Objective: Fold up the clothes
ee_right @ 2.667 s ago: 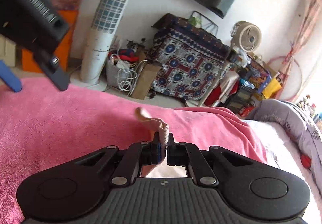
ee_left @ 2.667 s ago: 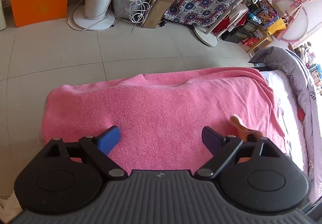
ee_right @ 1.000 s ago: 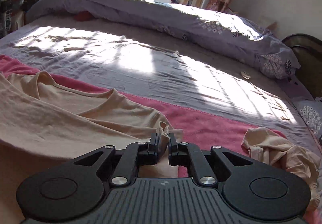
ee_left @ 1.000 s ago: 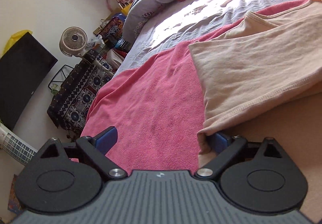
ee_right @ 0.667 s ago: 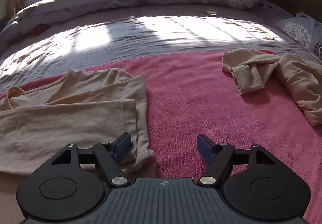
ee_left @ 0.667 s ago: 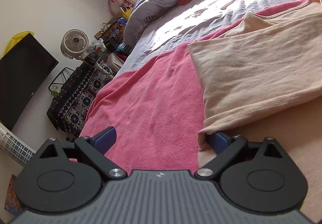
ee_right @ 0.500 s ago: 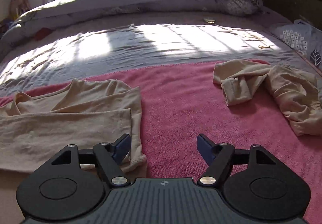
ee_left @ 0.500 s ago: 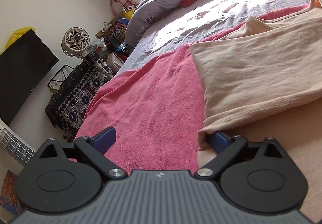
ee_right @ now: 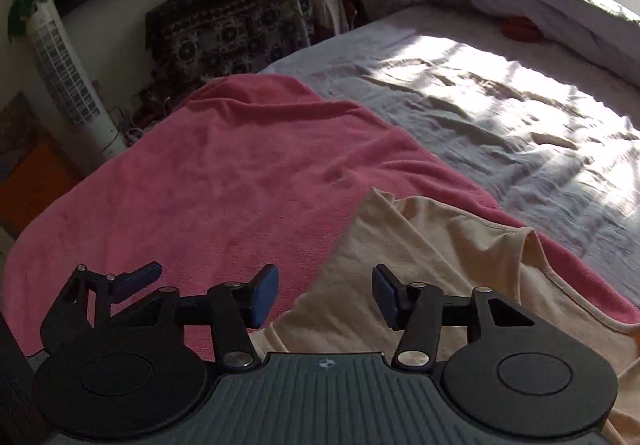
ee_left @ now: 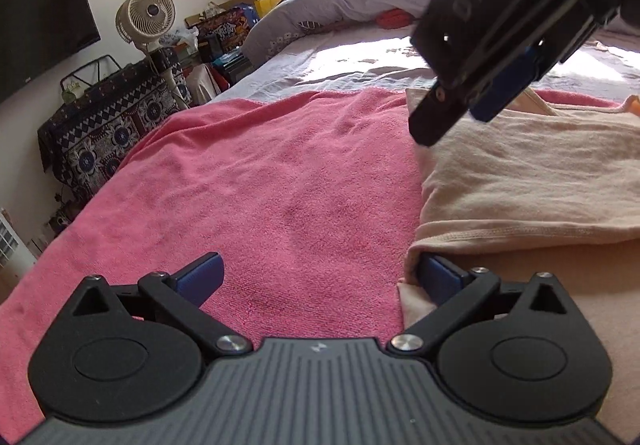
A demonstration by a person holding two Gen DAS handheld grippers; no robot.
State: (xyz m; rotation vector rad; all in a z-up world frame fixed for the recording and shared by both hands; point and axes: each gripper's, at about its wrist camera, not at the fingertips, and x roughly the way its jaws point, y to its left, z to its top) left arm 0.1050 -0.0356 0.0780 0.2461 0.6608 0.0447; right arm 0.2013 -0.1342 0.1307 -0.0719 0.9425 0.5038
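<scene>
Swung my right gripper (ee_right: 325, 299) round since half a second ago, so now it hangs over the near-left corner of the beige shirt (ee_right: 432, 285), jaws spread. Left gripper (ee_left: 318, 279) is spread wide too, its right finger (ee_left: 438, 279) tucked under the shirt's hem, while the shirt lies folded on the pink towel (ee_left: 280, 185).

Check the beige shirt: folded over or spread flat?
Folded over: the beige shirt shows one layer lying atop another above a hemmed edge, on the pink towel.
</scene>
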